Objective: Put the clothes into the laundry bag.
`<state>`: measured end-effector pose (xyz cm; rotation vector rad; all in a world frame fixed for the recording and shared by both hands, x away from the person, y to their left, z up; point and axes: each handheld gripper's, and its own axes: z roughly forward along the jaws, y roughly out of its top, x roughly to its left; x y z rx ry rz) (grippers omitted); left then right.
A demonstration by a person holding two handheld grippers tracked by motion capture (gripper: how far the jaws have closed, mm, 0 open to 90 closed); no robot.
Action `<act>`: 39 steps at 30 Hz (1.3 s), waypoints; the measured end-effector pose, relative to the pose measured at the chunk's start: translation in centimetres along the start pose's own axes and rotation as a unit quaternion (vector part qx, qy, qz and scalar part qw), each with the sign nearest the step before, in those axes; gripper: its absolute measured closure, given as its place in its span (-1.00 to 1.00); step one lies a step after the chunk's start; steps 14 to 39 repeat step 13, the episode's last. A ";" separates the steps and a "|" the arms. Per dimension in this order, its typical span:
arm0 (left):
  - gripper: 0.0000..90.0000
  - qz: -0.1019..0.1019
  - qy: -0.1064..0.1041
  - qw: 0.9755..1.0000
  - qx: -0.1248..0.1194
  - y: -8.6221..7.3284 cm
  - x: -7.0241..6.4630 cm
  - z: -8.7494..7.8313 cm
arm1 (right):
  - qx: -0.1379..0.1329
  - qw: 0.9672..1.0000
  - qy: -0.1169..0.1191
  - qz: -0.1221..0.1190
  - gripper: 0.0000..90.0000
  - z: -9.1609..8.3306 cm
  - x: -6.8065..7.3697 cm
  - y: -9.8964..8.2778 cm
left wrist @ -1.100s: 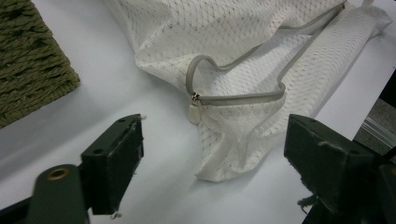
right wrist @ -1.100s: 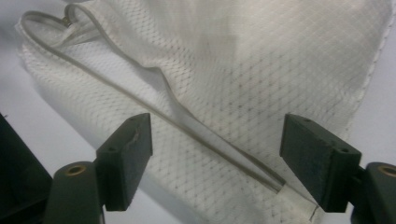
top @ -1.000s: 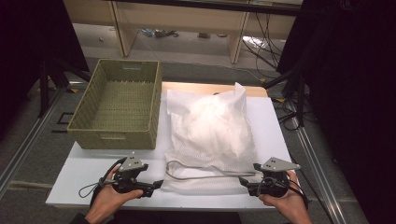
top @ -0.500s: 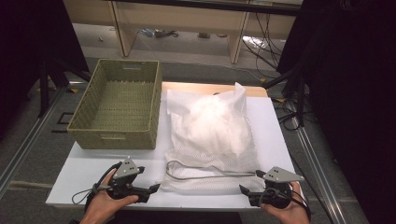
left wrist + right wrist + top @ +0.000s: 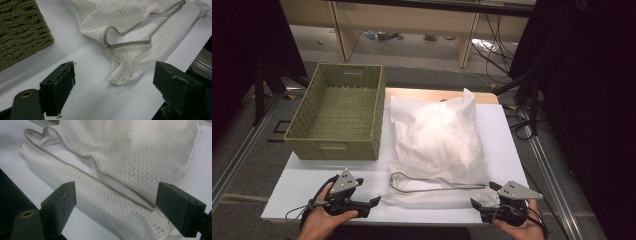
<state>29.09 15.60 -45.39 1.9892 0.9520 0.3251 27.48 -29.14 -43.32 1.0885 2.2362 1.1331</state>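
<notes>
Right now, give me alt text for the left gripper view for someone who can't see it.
A white mesh laundry bag lies on a white table, its grey zipper partly open and the pull facing the camera. The left claw is open in front of the bag, with nothing between its jaws. A woven green basket sits at upper left.
</notes>
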 end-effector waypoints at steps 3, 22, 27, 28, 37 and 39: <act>-0.62 0.009 0.000 1.000 0.007 0.1 0.3 -0.2 | -0.004 1.000 -0.004 -0.001 -0.61 0.0 -0.1 0.0; -0.62 0.010 0.004 1.000 0.010 0.2 0.3 0.0 | 0.005 1.000 -0.002 0.012 -0.61 0.0 -0.4 -0.1; -0.62 0.010 0.004 1.000 0.010 0.2 0.3 0.0 | 0.005 1.000 -0.002 0.012 -0.61 0.0 -0.4 -0.1; -0.62 0.010 0.004 1.000 0.010 0.2 0.3 0.0 | 0.005 1.000 -0.002 0.012 -0.61 0.0 -0.4 -0.1; -0.62 0.010 0.004 1.000 0.010 0.2 0.3 0.0 | 0.005 1.000 -0.002 0.012 -0.61 0.0 -0.4 -0.1; -0.62 0.010 0.004 1.000 0.010 0.2 0.3 0.0 | 0.005 1.000 -0.002 0.012 -0.61 0.0 -0.4 -0.1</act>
